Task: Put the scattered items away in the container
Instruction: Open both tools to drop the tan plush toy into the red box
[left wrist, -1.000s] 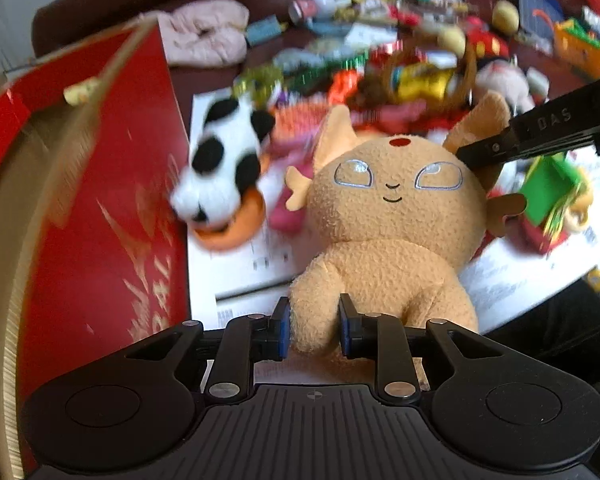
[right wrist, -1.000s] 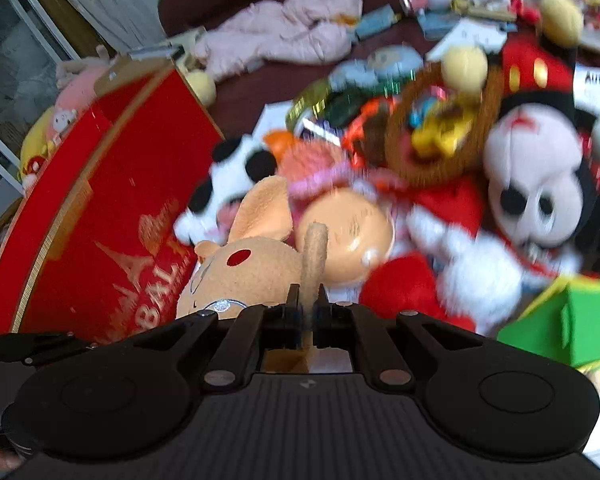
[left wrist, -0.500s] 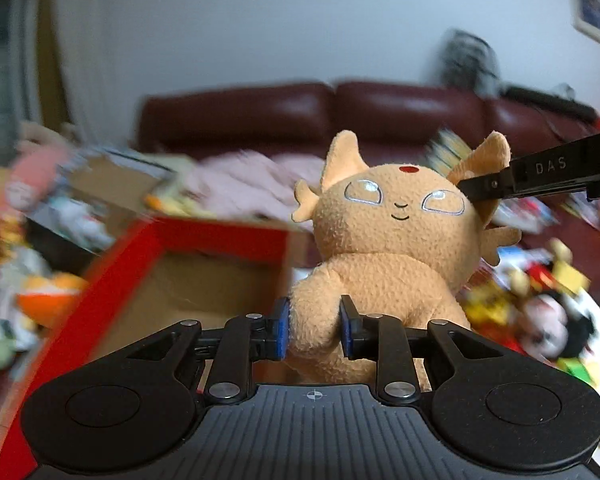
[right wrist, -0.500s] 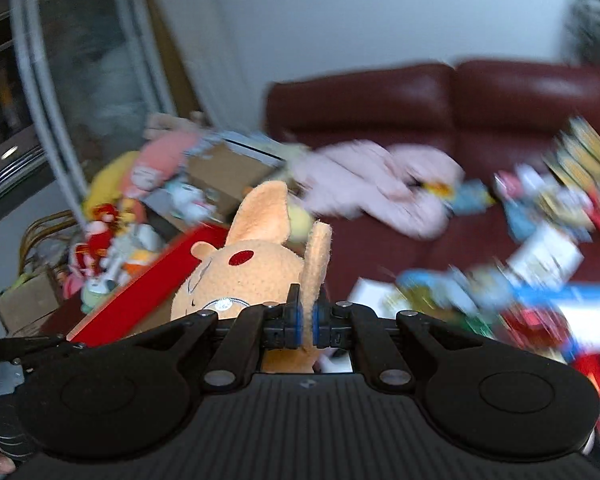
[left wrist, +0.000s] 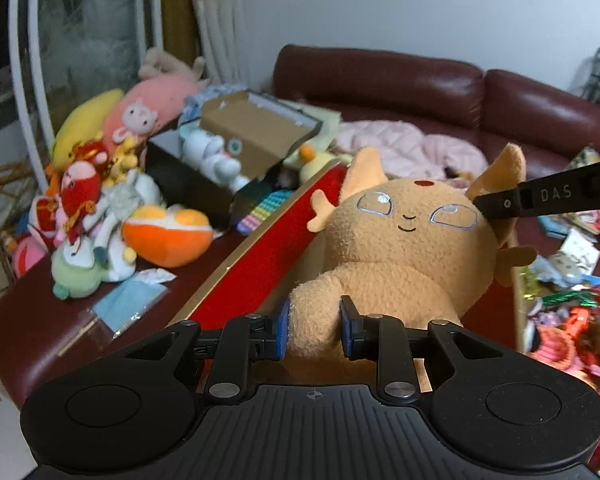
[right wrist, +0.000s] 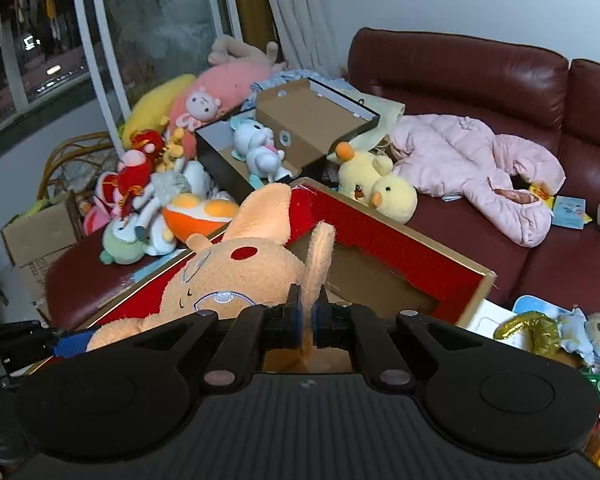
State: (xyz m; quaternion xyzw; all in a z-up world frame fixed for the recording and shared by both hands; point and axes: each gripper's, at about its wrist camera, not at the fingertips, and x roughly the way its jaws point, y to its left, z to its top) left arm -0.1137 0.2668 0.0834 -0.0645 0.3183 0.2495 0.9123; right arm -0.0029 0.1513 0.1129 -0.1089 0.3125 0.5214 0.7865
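An orange plush toy (left wrist: pixel 404 256) with big ears and a red forehead dot hangs over the open red box (left wrist: pixel 260 264). My left gripper (left wrist: pixel 313 330) is shut on the plush's leg. My right gripper (right wrist: pixel 307 322) is shut on one of its ears (right wrist: pixel 319 264); its black finger shows in the left wrist view (left wrist: pixel 548 200) at the ear. In the right wrist view the plush's head (right wrist: pixel 228 276) lies over the box's near side, with the red box (right wrist: pixel 400 248) and its brown inside behind it.
A dark red sofa (right wrist: pixel 480 80) holds a pink jacket (right wrist: pixel 480 164), a yellow duck plush (right wrist: pixel 376 188), an open cardboard box (right wrist: pixel 312 120) and a pile of plush toys (left wrist: pixel 100 208) at the left. Scattered toys (left wrist: pixel 572 312) lie at the right.
Both grippers have carried the plush up and left, from the cluttered table to over the red box. The view now faces the sofa and the toy pile. Grips are unchanged.
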